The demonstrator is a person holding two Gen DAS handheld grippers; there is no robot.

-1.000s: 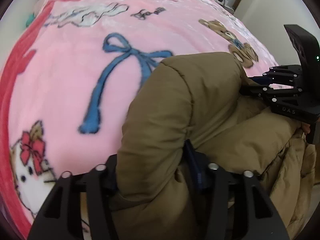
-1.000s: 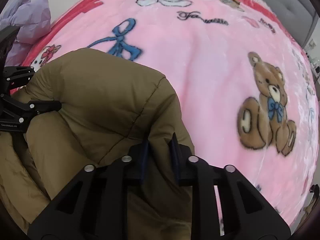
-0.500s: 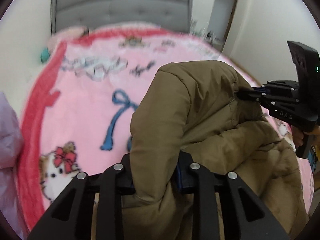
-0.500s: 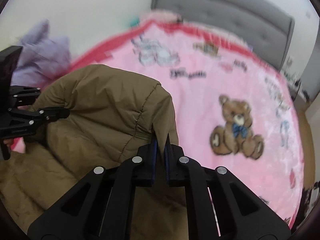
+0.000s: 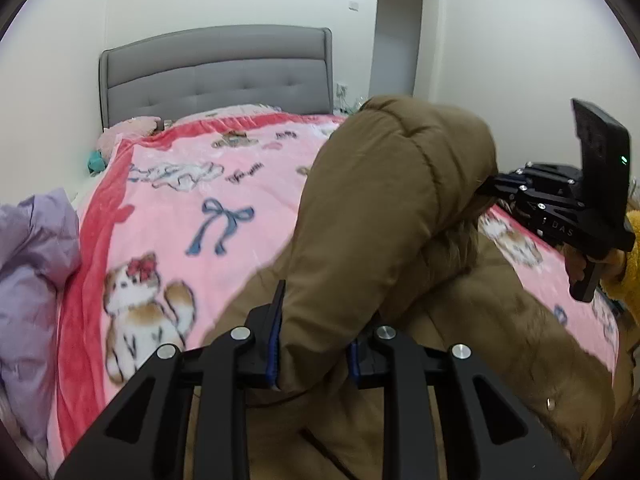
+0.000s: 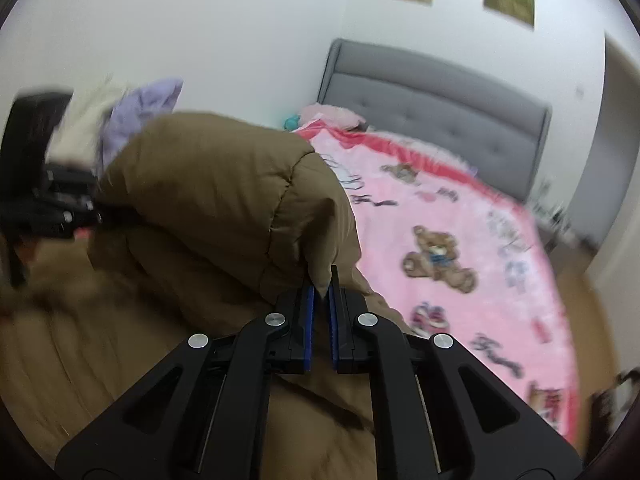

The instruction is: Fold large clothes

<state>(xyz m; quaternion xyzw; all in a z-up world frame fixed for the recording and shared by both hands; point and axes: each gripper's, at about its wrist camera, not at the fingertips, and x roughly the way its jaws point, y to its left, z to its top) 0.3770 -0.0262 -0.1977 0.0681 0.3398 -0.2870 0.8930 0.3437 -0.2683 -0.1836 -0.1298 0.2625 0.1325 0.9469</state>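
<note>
A puffy brown jacket (image 5: 400, 184) is lifted off a pink cartoon blanket (image 5: 240, 220) on the bed, and its lower part still lies bunched on the blanket. My left gripper (image 5: 316, 332) grips a thick fold of it, its jaws still closing on the padding. My right gripper (image 6: 322, 280) is shut on a thin edge of the jacket (image 6: 208, 192). The raised part hangs as a hump between the two. In the left wrist view the right gripper (image 5: 492, 188) bites the far side. The left gripper (image 6: 98, 212) shows blurred in the right wrist view.
A grey padded headboard (image 5: 216, 76) stands at the far end of the bed. Crumpled purple bedding (image 5: 32, 260) lies at the bed's left side. A doorway (image 5: 400, 40) opens behind. A hand (image 5: 576, 264) in a yellow sleeve holds the right gripper's handle. Wooden floor (image 6: 592, 300) borders the bed.
Both grippers have risen and tipped up, lifting the jacket off the blanket. The left jaws closed tighter on the fold; the right jaws closed fully on the edge. Headboard and walls came into view.
</note>
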